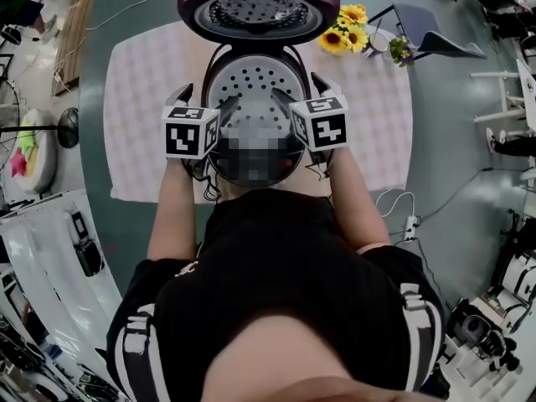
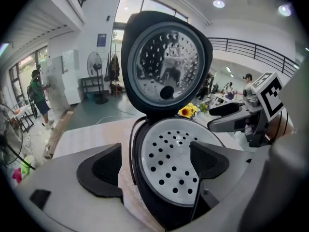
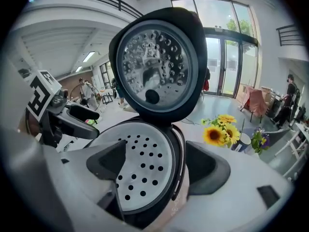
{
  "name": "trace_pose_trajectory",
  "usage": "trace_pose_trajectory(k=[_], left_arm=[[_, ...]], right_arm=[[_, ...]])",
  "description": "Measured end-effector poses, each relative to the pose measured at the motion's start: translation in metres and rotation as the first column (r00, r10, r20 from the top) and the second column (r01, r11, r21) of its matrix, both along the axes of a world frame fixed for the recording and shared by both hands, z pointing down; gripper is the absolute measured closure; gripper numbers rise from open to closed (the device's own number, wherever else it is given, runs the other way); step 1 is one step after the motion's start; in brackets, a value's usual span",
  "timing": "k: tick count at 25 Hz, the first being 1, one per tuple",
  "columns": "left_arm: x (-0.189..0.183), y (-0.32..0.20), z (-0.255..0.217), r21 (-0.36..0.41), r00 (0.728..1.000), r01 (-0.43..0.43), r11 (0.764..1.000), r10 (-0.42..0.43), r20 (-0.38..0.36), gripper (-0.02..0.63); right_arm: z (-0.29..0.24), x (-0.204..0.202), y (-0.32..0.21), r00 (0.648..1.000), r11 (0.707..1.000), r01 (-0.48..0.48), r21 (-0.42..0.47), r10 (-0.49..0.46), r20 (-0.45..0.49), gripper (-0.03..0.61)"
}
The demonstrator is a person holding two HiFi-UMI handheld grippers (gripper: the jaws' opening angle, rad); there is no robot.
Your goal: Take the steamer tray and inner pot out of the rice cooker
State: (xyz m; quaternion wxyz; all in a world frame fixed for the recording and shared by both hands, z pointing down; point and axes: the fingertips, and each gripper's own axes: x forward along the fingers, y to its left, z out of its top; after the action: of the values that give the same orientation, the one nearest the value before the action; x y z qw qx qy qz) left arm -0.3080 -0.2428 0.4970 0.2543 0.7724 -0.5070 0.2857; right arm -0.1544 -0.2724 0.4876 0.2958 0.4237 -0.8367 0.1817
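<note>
Left hand-held gripper (image 2: 155, 161): jaws wide, nothing clamped. It straddles the left rim of the rice cooker (image 1: 216, 64), one jaw over the steamer tray (image 2: 169, 149), the other outside the body. Right hand-held gripper (image 3: 155, 162): likewise wide and empty, astride the right rim. Lid (image 1: 260, 7) stands fully up.

Risks (judgement):
- Each pair of jaws spans the cooker wall as well as the tray edge. Closing here could pinch the body instead of the tray lip, leaving the tray seated or dragging the cooker on the desk (image 1: 142, 99).
- An uneven two-sided lift could tilt the tray and jam it in the mouth.
- The lid is close behind; a high lift could knock it.

Containers: the cooker holds the perforated tray, seated level at the rim, with nothing on it. Inner pot presumably beneath, hidden by the tray; contents cannot be told.
</note>
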Motion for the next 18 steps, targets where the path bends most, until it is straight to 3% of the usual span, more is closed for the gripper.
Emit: trace_pose_trajectory(k=[15, 16, 18], left_arm=[[-0.020, -0.017, 0.075, -0.228, 0.998, 0.037, 0.973, -0.024, 0.061, 0.193], [-0.025, -0.018, 0.078, -0.232, 0.996, 0.049, 0.971, -0.030, 0.085, 0.201], [-0.034, -0.018, 0.083, -0.235, 0.989, 0.071, 0.969, -0.038, 0.144, 0.285]], right_arm=[[0.063, 0.013, -0.014, 0.977, 0.990, -0.046, -0.136, 0.016, -0.211, 0.219], [0.066, 0.013, -0.013, 0.974, 0.988, -0.053, -0.142, 0.020, -0.226, 0.230], [0.070, 0.019, -0.015, 0.963, 0.987, -0.084, -0.139, 0.045, -0.265, 0.347]])
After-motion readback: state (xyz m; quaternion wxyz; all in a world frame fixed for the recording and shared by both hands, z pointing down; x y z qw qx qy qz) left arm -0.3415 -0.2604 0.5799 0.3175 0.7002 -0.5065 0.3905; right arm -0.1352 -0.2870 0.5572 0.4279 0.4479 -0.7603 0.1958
